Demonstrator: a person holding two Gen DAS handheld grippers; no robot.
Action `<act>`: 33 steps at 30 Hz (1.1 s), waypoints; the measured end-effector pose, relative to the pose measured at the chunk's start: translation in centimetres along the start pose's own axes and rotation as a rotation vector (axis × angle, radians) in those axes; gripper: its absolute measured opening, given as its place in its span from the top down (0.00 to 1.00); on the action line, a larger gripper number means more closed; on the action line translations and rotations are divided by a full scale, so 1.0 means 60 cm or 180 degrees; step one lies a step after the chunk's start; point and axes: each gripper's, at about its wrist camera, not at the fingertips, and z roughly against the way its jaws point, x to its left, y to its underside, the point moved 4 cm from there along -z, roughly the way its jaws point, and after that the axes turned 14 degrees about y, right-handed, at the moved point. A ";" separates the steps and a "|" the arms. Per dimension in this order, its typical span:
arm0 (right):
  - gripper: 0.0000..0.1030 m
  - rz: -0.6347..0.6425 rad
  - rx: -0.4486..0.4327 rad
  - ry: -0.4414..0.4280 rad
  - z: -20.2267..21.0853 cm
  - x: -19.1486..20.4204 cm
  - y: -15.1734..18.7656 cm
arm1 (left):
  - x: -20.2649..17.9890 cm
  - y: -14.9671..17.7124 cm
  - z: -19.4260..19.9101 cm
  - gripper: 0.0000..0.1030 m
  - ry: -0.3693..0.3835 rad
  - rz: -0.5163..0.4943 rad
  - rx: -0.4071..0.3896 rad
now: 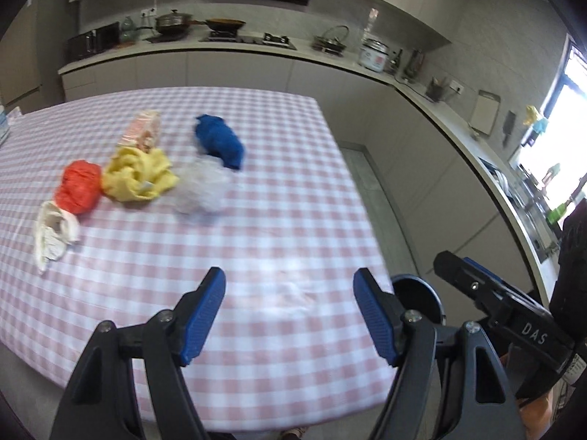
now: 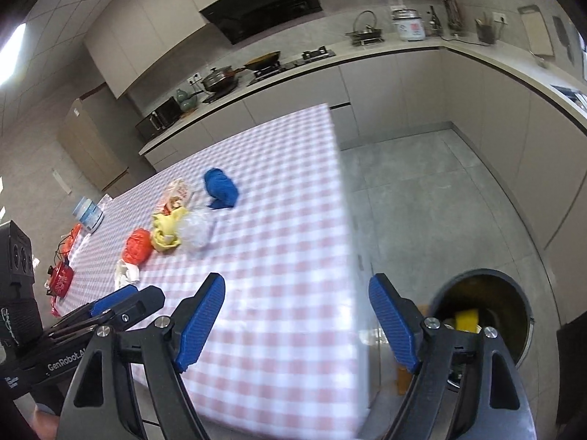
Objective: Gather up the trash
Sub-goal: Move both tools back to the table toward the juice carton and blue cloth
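Observation:
Crumpled trash lies in a cluster on the pink checked table (image 1: 256,242) (image 2: 293,256): a blue wad (image 1: 220,141) (image 2: 221,187), a clear plastic wad (image 1: 200,190) (image 2: 196,233), a yellow wad (image 1: 137,174) (image 2: 167,233), an orange-red wad (image 1: 79,187) (image 2: 137,247), a white wad (image 1: 53,234) (image 2: 126,273) and a snack packet (image 1: 143,128) (image 2: 178,194). My left gripper (image 1: 290,315) hovers open and empty over the table's near part. My right gripper (image 2: 297,319) is open and empty over the table's right edge. A round bin (image 2: 484,315) (image 1: 418,293) stands on the floor beside the table, yellow trash inside.
A kitchen counter (image 2: 403,55) with a stove, pots and a rice cooker (image 2: 409,25) runs behind and around the right. Grey tiled floor (image 2: 440,201) lies right of the table. A blue-white tub (image 2: 87,214) and red items (image 2: 60,280) sit at the table's far left.

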 end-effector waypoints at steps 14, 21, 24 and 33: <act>0.19 0.0377 -0.0092 0.0177 -0.067 0.186 -0.041 | 0.165 -0.056 0.030 0.29 -0.0432 0.0037 -0.0195; 0.18 0.0431 -0.0125 0.0112 -0.114 0.256 -0.079 | 0.214 -0.097 0.014 0.29 -0.0500 0.0002 -0.0183; 0.18 0.0433 -0.0111 0.0111 -0.134 0.276 -0.090 | 0.232 -0.113 0.007 0.29 -0.0524 -0.0027 -0.0168; 0.18 0.0501 -0.0058 0.0198 -0.189 0.318 -0.123 | 0.277 -0.156 -0.014 0.28 -0.0563 -0.0050 -0.0122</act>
